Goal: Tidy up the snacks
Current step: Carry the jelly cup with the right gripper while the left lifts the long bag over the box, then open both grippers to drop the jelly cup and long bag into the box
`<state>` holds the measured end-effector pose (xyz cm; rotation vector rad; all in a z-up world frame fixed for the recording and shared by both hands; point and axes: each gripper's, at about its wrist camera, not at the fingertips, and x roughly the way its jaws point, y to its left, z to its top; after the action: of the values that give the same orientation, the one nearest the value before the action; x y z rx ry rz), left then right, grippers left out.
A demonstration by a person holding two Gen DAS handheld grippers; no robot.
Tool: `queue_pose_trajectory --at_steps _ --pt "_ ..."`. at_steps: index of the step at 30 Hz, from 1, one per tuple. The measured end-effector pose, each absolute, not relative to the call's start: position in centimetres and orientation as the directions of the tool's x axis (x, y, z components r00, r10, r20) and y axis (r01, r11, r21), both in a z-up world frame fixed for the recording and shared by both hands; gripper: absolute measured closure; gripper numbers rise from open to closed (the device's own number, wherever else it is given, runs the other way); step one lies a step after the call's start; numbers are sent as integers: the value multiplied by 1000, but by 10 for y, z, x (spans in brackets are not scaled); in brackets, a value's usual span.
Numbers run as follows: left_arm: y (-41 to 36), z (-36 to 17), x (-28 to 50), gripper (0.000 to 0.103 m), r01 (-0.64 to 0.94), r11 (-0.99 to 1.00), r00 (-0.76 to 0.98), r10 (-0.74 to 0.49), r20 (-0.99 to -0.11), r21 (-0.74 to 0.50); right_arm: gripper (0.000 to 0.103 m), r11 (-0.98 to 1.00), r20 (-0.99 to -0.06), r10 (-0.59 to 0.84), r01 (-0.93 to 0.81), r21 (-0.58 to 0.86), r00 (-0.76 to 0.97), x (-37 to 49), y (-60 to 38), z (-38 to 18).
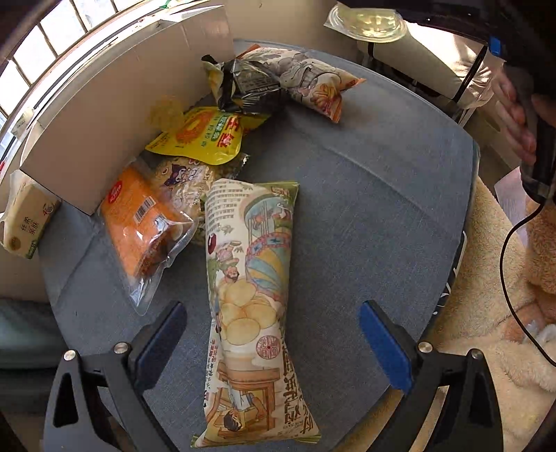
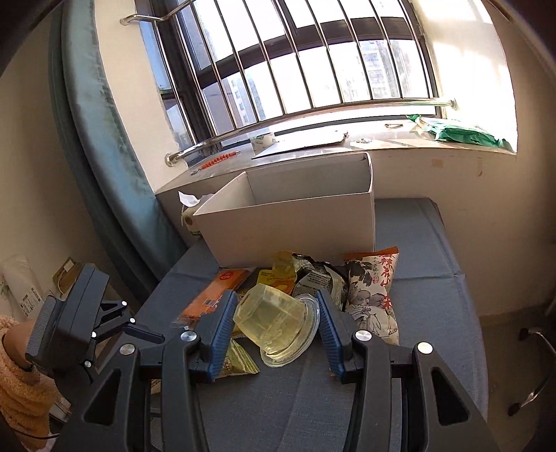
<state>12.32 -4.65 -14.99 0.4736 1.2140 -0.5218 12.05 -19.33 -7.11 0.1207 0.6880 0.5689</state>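
Note:
My left gripper [image 1: 274, 337] is open above a long illustrated chip bag [image 1: 250, 295] that lies on the grey-blue cushion [image 1: 382, 215] between its fingers. Beside it lie an orange packet [image 1: 142, 222], a yellow packet [image 1: 208, 135], a black packet [image 1: 243, 87] and another illustrated bag [image 1: 312, 80]. My right gripper [image 2: 274, 330] is shut on a clear jelly cup [image 2: 278, 323], held above the snack pile. The jelly cup's lid [image 1: 368, 22] shows at the top of the left wrist view. A white cardboard box [image 2: 295, 215] stands open behind the snacks.
A tissue pack [image 1: 27, 219] sits left of the box. A window sill [image 2: 347, 146] with a green packet [image 2: 465, 134] runs behind the box. A blue curtain [image 2: 100, 139] hangs at the left. A fluffy beige blanket [image 1: 486, 313] borders the cushion's right edge.

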Motion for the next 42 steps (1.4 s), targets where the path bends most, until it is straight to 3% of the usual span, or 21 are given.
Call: queue_pose_trajectory --at_steps 2,3,4,5,7,13,16,18,21,27,35,42 --pt "-48 -154 123 7 620 782 254 -130 -958 59 53 844 -572 529 -457 281 627 118 -193 -73" --pt "-48 -157 123 14 627 778 237 -147 -960 36 53 843 -572 530 -458 281 626 116 -194 -75" --pt "-47 -158 124 52 622 782 237 -143 -961 38 53 842 -575 533 -459 285 621 115 -194 -76" --pt "-43 -158 126 65 600 799 248 -138 -959 40 53 842 -578 533 -457 288 618 115 -195 -78" --pt "-40 -150 125 74 585 811 271 -157 -950 32 53 843 -582 531 -453 290 616 113 -197 -80" --pt "-30 -94 105 75 531 847 432 -295 -853 -24 53 846 -578 529 -443 297 622 114 -201 -81" --pt "-15 -43 93 75 478 874 599 -397 -696 -89 53 839 -561 541 -445 312 627 118 -201 -77" --pt "-12 -13 93 75 353 935 760 -305 -574 -30 53 838 -551 544 -442 320 633 123 -199 -75" --pt "4 12 112 75 278 949 818 -316 -481 -151 53 834 -538 549 -454 312 639 134 -190 -66" --pt "19 23 184 74 207 958 842 -276 -463 -196 53 841 -508 536 -478 254 674 179 -169 -30" --pt "38 -12 281 73 76 974 790 -190 -583 -214 53 884 -581 441 -442 151 684 273 -149 -12" --pt "58 -24 338 72 -11 977 777 -126 -617 -213 53 902 -655 423 -362 237 626 346 -154 -34"
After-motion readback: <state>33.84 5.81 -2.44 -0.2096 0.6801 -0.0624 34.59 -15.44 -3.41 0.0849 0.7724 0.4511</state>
